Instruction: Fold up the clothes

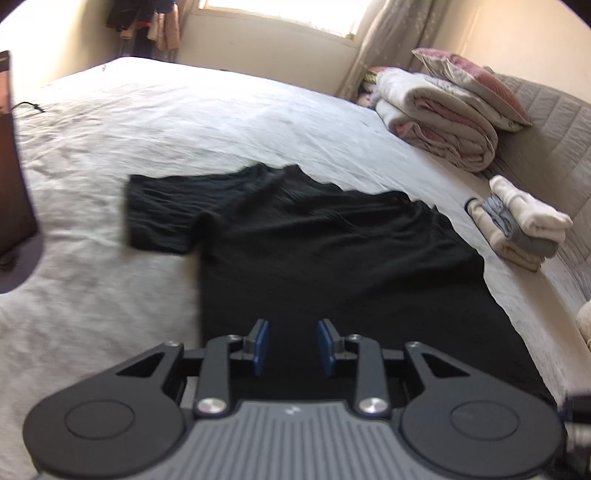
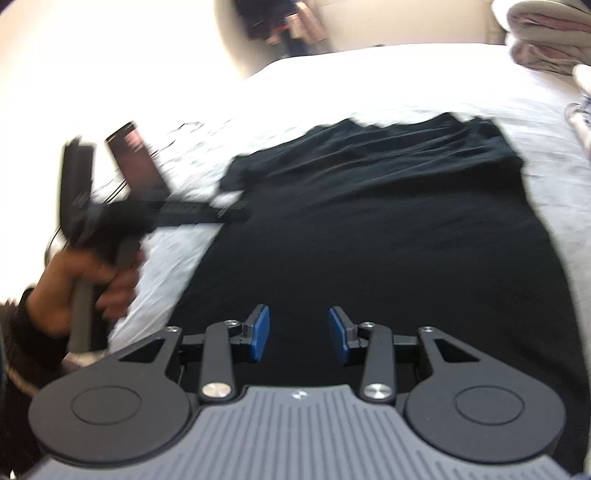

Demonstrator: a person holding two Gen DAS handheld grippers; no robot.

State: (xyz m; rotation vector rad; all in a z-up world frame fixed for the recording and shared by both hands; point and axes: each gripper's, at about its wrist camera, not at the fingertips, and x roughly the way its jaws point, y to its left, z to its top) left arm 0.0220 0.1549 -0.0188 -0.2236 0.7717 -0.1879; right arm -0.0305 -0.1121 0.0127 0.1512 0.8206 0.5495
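hovering over a black shirt on the bed

hanging above the near end of a black t-shirt [image 1: 332,251], the left gripper [image 1: 293,345] has its blue pads [image 1: 260,345] spread apart with nothing between them. the right gripper [image 2: 299,338] is the same, pads parted and empty, over the lower part of the same shirt. from the right wrist view i can see a person's hand [image 2: 85,288] wrapped round the handle of the left tool, out to the left side, blurred.

the shirt lies flat on a white, creased bed sheet [image 1: 110,147], one short sleeve stretched out to the left, the collar end away from the grippers. no boxes or baskets show up anywhere. on the right edge of the bed sits a small stack of folded clothes [image 1: 524,225], pale and grey, well apart from the shirt. further back is a pile of folded blankets [image 1: 436,118] with a pink-edged pillow [image 1: 476,85] on top, against a quilted headboard [image 1: 554,122].

a bright window [image 1: 280,14] and a curtain [image 1: 391,40] fill the far wall, and some garments hang in the left corner [image 1: 147,26]. a thin black cable [image 1: 29,106] trails on the sheet's left edge. no writing i can read; a small mark on each tool body is too tiny to make out.
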